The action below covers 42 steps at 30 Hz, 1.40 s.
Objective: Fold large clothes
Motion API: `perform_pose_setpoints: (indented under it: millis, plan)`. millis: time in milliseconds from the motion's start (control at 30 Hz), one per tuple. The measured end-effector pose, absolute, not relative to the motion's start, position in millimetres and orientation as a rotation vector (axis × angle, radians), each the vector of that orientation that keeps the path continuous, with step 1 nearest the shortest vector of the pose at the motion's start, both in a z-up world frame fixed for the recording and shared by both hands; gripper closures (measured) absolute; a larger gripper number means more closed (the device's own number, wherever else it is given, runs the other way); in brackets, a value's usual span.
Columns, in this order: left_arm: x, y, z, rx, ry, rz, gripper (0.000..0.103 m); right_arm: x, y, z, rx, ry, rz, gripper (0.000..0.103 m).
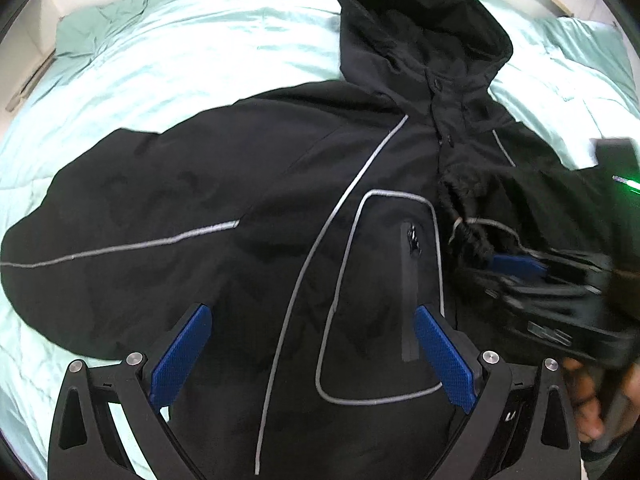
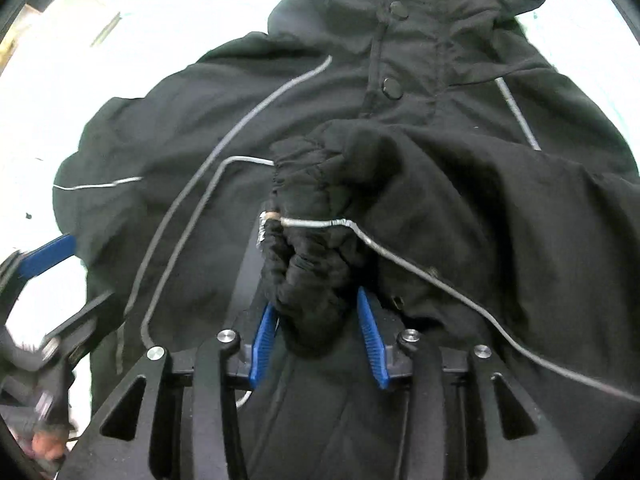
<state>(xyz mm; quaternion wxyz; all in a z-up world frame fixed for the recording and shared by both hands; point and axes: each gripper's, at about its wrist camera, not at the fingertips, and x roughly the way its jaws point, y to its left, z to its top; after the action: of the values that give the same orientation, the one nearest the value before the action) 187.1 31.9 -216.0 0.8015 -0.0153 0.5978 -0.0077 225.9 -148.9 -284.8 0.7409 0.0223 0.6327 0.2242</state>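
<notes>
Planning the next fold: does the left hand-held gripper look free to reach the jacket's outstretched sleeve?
Probably yes: the left hand-held gripper is open and empty, and the sleeve lies flat, uncovered on the bed.

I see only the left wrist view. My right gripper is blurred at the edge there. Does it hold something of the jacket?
Observer: Yes. The right gripper is shut on the sleeve cuff, bunched between its blue pads.
Operator: Where is that cuff relative to the jacket front?
Observer: It lies over the jacket chest, below the lower snap button.
Operator: And my left gripper?
Observer: The left gripper is open above the chest, holding nothing.
</notes>
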Motion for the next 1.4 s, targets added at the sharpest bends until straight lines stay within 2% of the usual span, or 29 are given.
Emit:
perform_pose_setpoints:
  millis: [33, 100, 400, 467, 500, 533, 567, 600, 700, 867, 1000, 1167, 1300, 1400]
  plan:
    - [189.2, 31.1, -214.6, -0.040, 1.274, -0.029, 0.002, 220.7, -157.4, -274.3, 0.061, 1.369, 0.505, 0.057]
    - [194.2, 27.0, -211.9, -0.062, 1.259, -0.073, 0.002, 209.0, -176.6, -254.1, 0.078, 1.325, 0.512, 0.042]
    - [234.8, -27.4, -238.8, -0.151, 1.294, -0.329, 0.003, 181.5, -313.5, -211.2, 0.086, 1.226, 0.195, 0.041]
    - [245.8, -36.2, -252.3, -0.175, 1.323, -0.339, 0.009, 180.0, -337.1, -213.4, 0.130, 1.234, 0.134, 0.041]
    - [250.3, -39.9, -258.2, -0.173, 1.336, -0.342, 0.024, 179.8, -347.5, -215.4, 0.159, 1.243, 0.112, 0.041]
    - [254.4, -44.3, -265.9, -0.173, 1.361, -0.355, 0.047, 180.7, -352.4, -217.2, 0.180, 1.252, 0.099, 0.041]
    - [257.0, -48.1, -271.8, -0.180, 1.384, -0.370, 0.058, 179.7, -355.1, -218.3, 0.192, 1.256, 0.088, 0.041]
    - [258.4, -50.7, -275.5, -0.192, 1.397, -0.385, 0.076, 178.3, -357.0, -220.7, 0.196, 1.259, 0.077, 0.041]
    - [254.2, -52.7, -265.0, -0.178, 1.347, -0.381, 0.083, 175.6, -354.3, -224.6, 0.165, 1.264, 0.051, 0.041]
    - [239.1, -24.2, -211.7, -0.187, 1.212, -0.337, 0.083, 174.5, -352.2, -212.9, 0.155, 1.224, 0.040, 0.041]
    - [228.4, 35.8, -186.3, -0.235, 1.141, -0.189, 0.083, 183.5, -345.0, -213.0, 0.145, 1.217, 0.038, 0.041]
    - [223.2, 97.1, -225.5, -0.247, 1.247, 0.008, 0.083, 207.9, -326.9, -247.9, 0.134, 1.268, 0.030, 0.041]
    - [222.9, 94.4, -273.4, -0.153, 1.337, 0.038, 0.079, 231.0, -308.4, -296.7, 0.092, 1.374, -0.002, 0.038]
    - [225.0, 84.7, -269.8, -0.091, 1.323, 0.041, 0.075, 240.6, -306.3, -318.7, 0.097, 1.415, -0.027, 0.037]
